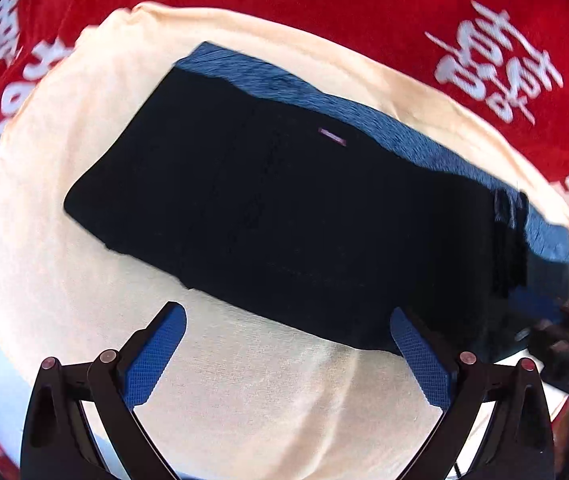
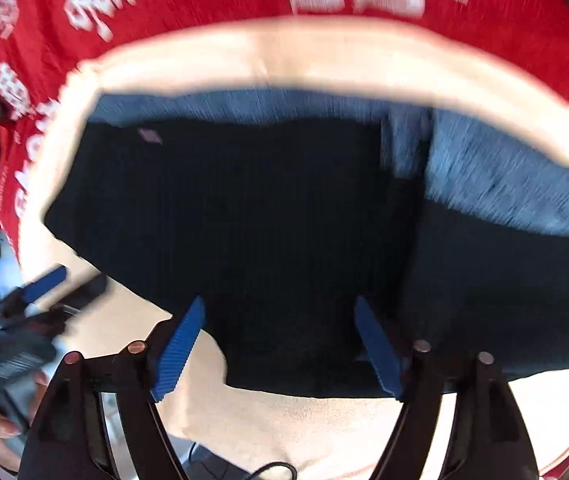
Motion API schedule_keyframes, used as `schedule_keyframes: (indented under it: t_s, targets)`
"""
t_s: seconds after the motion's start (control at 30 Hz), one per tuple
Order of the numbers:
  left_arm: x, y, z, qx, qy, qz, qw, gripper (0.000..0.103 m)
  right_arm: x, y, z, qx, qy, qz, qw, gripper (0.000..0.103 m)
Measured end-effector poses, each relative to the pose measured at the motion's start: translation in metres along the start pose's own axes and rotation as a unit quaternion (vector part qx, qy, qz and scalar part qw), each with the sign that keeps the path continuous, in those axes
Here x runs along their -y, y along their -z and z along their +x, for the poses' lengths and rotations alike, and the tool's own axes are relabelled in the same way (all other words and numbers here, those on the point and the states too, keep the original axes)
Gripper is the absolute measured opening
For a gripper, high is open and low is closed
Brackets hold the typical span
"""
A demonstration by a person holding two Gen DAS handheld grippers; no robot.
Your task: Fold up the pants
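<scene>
Pants (image 1: 284, 200) lie folded into a dark, flat stack on the cream towel (image 1: 244, 392), soft and limp, probably sagging unless lifted by a thick folded edge. Going left to right, the left gripper (image 1: 288, 328) stands wide and empty, and the right gripper (image 2: 280, 324) likewise spreads wide over the near edge, holding nothing.

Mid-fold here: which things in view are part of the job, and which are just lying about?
Job:
pants, folded
left gripper, open
right gripper, open above the pants

Lying about:
cream cloth under the pants
red printed cloth beneath it
</scene>
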State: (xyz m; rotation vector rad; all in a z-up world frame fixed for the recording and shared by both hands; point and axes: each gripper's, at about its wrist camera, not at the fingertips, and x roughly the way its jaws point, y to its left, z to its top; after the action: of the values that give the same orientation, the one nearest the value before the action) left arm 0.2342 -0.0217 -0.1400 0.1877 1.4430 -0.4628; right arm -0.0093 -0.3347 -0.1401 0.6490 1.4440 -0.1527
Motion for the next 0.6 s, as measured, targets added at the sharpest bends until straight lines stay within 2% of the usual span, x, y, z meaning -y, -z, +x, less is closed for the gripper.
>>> schedule_keyframes:
  t_s: [0.07,0.13,0.2,0.3,0.43,0.47,0.6]
  targets:
    - [-0.018,0.001,0.000,0.004,0.018,-0.028,0.9995,0.103,0.000,0.000,0.004,0.012,-0.014,0.009,1.000,0.081]
    - [-0.041,0.000,-0.001,0.016,0.042,-0.062,0.9971,0.103,-0.003,0.000,0.004,0.010,-0.006,0.005,1.000,0.081]
    - [-0.065,-0.001,-0.003,0.039,0.087,-0.100,0.9904,0.103,-0.004,0.001,0.005,0.010,-0.004,0.004,1.000,0.081]
    - [-0.101,-0.003,0.003,0.064,0.162,-0.160,0.9718,0.103,-0.005,0.000,0.005,0.009,-0.005,-0.006,1.000,0.081]
    - [-0.129,-0.006,0.023,0.059,0.240,-0.223,0.9432,0.103,-0.008,0.002,0.005,0.014,-0.003,-0.016,1.000,0.082]
    - [-0.131,-0.007,0.024,0.065,0.247,-0.226,0.9401,0.103,-0.009,0.002,0.005,0.015,-0.003,-0.017,1.000,0.082]
    - [-0.121,-0.016,0.022,0.075,0.252,-0.215,0.9407,0.103,-0.015,0.003,0.007,0.019,-0.006,-0.017,1.000,0.083]
